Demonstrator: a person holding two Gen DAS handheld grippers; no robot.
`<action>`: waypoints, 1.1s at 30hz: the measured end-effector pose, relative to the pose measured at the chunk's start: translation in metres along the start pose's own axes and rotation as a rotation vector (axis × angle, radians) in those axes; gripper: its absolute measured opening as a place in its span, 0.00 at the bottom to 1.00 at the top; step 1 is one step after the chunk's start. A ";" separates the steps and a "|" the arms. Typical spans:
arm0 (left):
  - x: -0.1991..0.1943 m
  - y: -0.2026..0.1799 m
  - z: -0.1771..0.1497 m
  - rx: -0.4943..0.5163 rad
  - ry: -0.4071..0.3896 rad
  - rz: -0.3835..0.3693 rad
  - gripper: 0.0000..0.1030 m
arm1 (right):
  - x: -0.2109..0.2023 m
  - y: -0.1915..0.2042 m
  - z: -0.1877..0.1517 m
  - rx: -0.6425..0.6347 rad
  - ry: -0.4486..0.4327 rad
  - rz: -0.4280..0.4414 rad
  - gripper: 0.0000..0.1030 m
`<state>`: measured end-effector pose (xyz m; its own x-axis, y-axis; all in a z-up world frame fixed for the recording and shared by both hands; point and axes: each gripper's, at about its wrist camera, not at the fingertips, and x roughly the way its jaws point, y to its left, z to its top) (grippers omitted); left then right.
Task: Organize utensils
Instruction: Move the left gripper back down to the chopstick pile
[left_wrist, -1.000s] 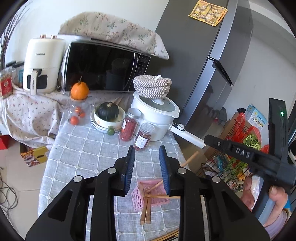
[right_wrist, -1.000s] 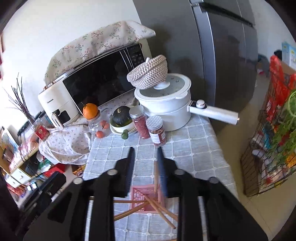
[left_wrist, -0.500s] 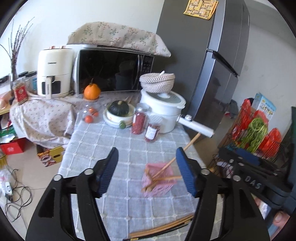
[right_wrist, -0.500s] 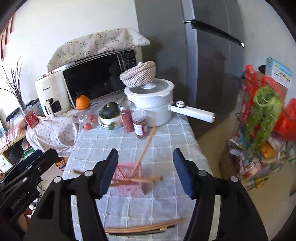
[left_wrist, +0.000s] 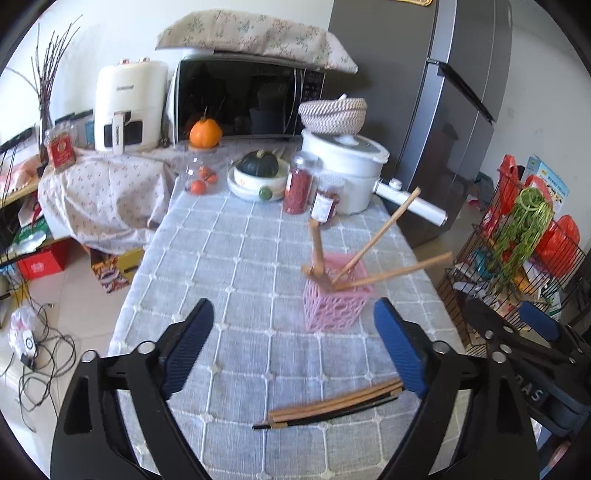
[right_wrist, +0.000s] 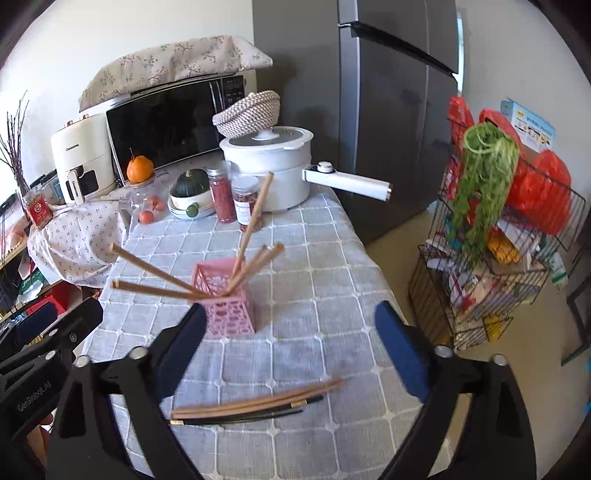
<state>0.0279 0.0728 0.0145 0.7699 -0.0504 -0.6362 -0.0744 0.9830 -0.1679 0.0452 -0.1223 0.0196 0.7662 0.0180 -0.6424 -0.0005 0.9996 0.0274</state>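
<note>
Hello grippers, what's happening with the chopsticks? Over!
Left gripper open, right gripper open. Some wooden chopsticks in pink lattice holder; loose chopstick bundle on table. Nothing blocking.

One pink lattice holder (right_wrist: 229, 309), five wooden chopsticks standing in it (right_wrist: 255, 218), a loose bundle of wooden and black chopsticks (right_wrist: 255, 402) too overlapped to count, two red-filled jars (right_wrist: 221, 197), one white pot (right_wrist: 275, 166), one microwave (right_wrist: 173, 123), one air fryer (right_wrist: 79, 158)

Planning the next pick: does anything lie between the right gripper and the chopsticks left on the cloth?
Nothing visible does. The right gripper hangs open above the loose chopsticks, with only bare tablecloth between. The pink holder stands farther back, off that path.
</note>
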 end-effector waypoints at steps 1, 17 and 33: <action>0.004 0.001 -0.006 -0.004 0.015 0.004 0.92 | 0.001 -0.005 -0.007 0.010 0.000 -0.018 0.94; 0.094 -0.017 -0.073 0.090 0.450 -0.160 0.93 | 0.044 -0.125 -0.104 0.267 0.184 -0.178 0.94; 0.161 -0.184 -0.092 0.565 0.554 -0.290 0.44 | 0.027 -0.210 -0.117 0.562 0.165 -0.194 0.94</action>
<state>0.1068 -0.1321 -0.1262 0.2760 -0.2486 -0.9285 0.5198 0.8511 -0.0733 -0.0096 -0.3291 -0.0930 0.6086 -0.1153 -0.7850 0.5021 0.8220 0.2686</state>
